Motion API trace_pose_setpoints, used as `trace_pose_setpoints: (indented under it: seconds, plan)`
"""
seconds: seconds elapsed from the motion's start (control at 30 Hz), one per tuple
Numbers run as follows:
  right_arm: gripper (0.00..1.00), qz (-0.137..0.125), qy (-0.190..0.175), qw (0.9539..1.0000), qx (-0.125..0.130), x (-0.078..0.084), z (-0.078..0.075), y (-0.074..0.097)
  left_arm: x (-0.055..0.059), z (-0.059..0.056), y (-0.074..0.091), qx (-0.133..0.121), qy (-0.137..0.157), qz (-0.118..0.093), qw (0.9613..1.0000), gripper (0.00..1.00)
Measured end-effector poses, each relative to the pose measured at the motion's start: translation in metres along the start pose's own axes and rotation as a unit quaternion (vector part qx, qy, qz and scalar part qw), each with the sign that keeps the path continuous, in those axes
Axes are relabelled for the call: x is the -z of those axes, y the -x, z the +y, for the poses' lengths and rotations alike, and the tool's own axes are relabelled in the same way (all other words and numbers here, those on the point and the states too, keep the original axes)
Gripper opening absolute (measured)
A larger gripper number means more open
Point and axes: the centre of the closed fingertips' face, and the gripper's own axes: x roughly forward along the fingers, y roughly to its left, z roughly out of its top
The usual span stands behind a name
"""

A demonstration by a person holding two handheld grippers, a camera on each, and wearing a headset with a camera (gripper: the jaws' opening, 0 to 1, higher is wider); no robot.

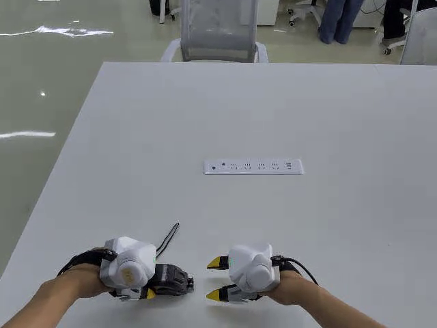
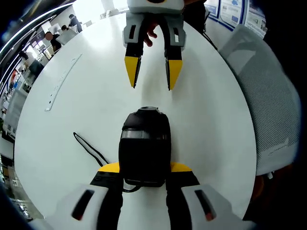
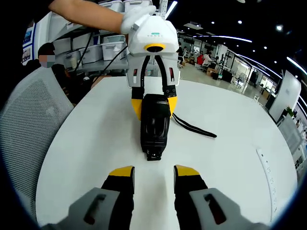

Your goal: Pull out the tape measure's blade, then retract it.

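Observation:
A black tape measure (image 1: pixel 172 279) lies on the white table (image 1: pixel 273 109) near its front edge, and my left gripper (image 1: pixel 160 281) is shut on its body. In the left gripper view the case (image 2: pixel 145 148) sits between the yellow jaws of that gripper (image 2: pixel 145 167). Its black wrist strap (image 1: pixel 167 238) trails across the table. The blade end (image 3: pixel 153 155) faces my right gripper (image 3: pixel 154 172), which stands open a short way off with nothing between its jaws. From the head view the right gripper (image 1: pixel 216 279) is just right of the tape measure. No blade length shows outside the case.
A white power strip (image 1: pixel 253 167) lies flat at mid-table. A grey mesh chair (image 1: pixel 218 31) stands at the far edge. A person's legs (image 1: pixel 339 19) show beyond the table at the back right.

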Motion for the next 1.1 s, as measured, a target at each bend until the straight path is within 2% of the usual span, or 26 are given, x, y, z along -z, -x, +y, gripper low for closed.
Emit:
trace_pose_setpoints:
  seconds: [0.13,0.3,0.63,0.97,1.1]
  plan:
    - [0.31,0.003,-0.002,1.0000,-0.003,0.001,-0.001,-0.011,0.002,0.001,-0.003,-0.001,-0.002,0.007,1.0000,0.30]
    - [0.29,0.007,-0.001,1.0000,-0.005,0.002,-0.001,-0.023,0.003,0.001,-0.003,-0.002,0.011,0.003,0.9999,0.30]
    - [0.22,0.011,-0.008,0.9998,-0.016,0.004,-0.001,-0.043,0.003,0.000,-0.002,-0.001,0.009,-0.002,1.0000,0.29]
    - [0.15,0.002,-0.030,0.9990,-0.033,0.002,0.002,-0.047,0.002,0.000,-0.002,0.002,0.014,-0.007,0.9999,0.28]
    - [0.14,0.002,-0.023,0.9992,-0.033,0.002,0.003,-0.047,0.002,0.000,-0.002,0.001,0.022,-0.011,0.9997,0.28]
